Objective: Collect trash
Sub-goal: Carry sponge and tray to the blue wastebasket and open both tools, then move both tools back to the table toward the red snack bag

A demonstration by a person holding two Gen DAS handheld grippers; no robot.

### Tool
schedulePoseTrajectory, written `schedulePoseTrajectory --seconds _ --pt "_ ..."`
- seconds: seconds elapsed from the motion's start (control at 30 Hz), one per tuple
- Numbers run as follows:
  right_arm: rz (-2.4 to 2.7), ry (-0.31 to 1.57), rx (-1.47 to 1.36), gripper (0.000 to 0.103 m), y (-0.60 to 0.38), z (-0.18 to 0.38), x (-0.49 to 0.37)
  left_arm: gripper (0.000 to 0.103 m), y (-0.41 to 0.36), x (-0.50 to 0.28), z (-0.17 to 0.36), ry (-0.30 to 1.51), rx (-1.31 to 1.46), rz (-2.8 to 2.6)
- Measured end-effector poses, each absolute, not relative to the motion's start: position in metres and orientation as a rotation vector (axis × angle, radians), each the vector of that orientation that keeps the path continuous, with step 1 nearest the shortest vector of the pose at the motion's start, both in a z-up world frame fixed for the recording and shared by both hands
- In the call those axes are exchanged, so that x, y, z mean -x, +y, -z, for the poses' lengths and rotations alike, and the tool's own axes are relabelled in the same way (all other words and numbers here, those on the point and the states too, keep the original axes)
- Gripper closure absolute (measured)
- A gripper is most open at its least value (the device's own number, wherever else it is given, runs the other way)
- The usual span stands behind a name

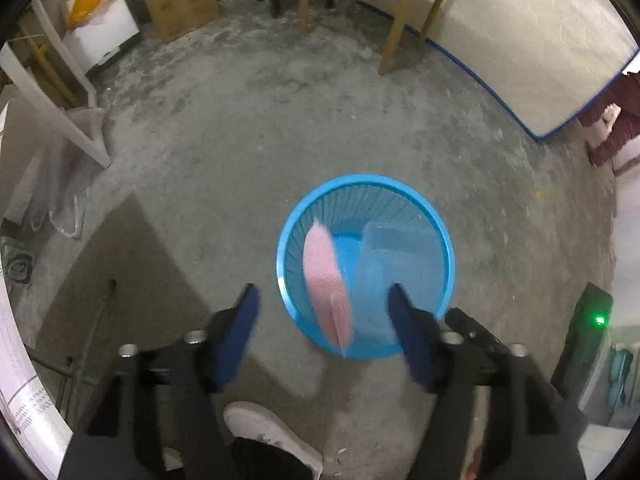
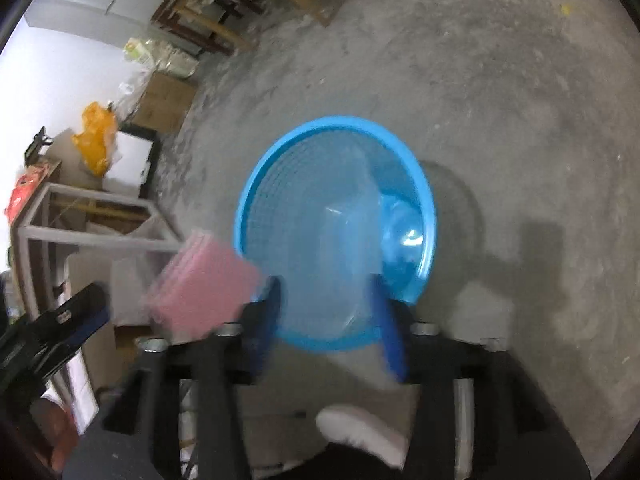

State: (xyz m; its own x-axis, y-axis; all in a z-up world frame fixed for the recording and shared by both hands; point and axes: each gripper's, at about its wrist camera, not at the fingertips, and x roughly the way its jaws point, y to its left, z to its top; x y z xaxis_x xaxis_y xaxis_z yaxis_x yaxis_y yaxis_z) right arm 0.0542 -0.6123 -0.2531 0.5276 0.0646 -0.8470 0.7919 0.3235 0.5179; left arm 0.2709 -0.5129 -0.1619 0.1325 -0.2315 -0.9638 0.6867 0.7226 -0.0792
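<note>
Item: collection point, both tools over one bin.

- Nearest: white shoe (image 1: 272, 436) on the floor, under the tools
- left gripper (image 1: 322, 290): jaws spread wide, gripping nothing
- pink sponge (image 1: 326, 280): lies between those jaws but appears to touch neither pad; blurred, seemingly in mid-air; seen edge-on, long axis running away from the tool; its near end is over the near rim and its far end is over the inside
- In the right wrist view the sponge shows its broad face, just off the bin's left rim and just ahead of the left tool
- right gripper (image 2: 326, 284): jaws partly apart; a clear plastic piece (image 2: 332, 248) fills the gap; cannot tell whether the pads pinch it or have let it go
- blue basket (image 1: 368, 179): upright, round, slatted, straight ahead of and below both tools; the plastic leans on the right half of its inside

Judgement: the left tool is nearer the sponge; the right tool is squarer over the bin's mouth; what matters next is whether the sponge clears the near rim.

- Beyond: bare concrete floor (image 1: 240, 140); wooden table legs (image 1: 392, 32); cardboard box (image 1: 182, 4); mattress (image 1: 520, 40) against the wall
</note>
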Motion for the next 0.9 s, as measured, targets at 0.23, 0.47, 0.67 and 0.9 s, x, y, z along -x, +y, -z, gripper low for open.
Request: schedulePoseTrajectory --seconds 0.23,0.47,0.67,0.9 --pt "0.578 0.883 -1.131 0.053 -0.599 0.231 -0.032 0.031 -0.498 -0.260 0.129 1.187 -0.450 0.756" --pt "0.573 0.845 -1.033 0.052 -0.581 0.198 -0.004 0.030 -0.460 -0.226 0.063 1.072 -0.439 0.857" --pt "0.577 0.828 -0.847 0.037 -0.536 0.144 0.024 0.030 -0.390 -0.187 0.003 0.953 -0.459 0.904" --pt "0.568 0.751 -0.583 0.013 -0.464 0.065 0.039 0.030 -0.278 -0.143 -0.046 0.894 -0.436 0.903"
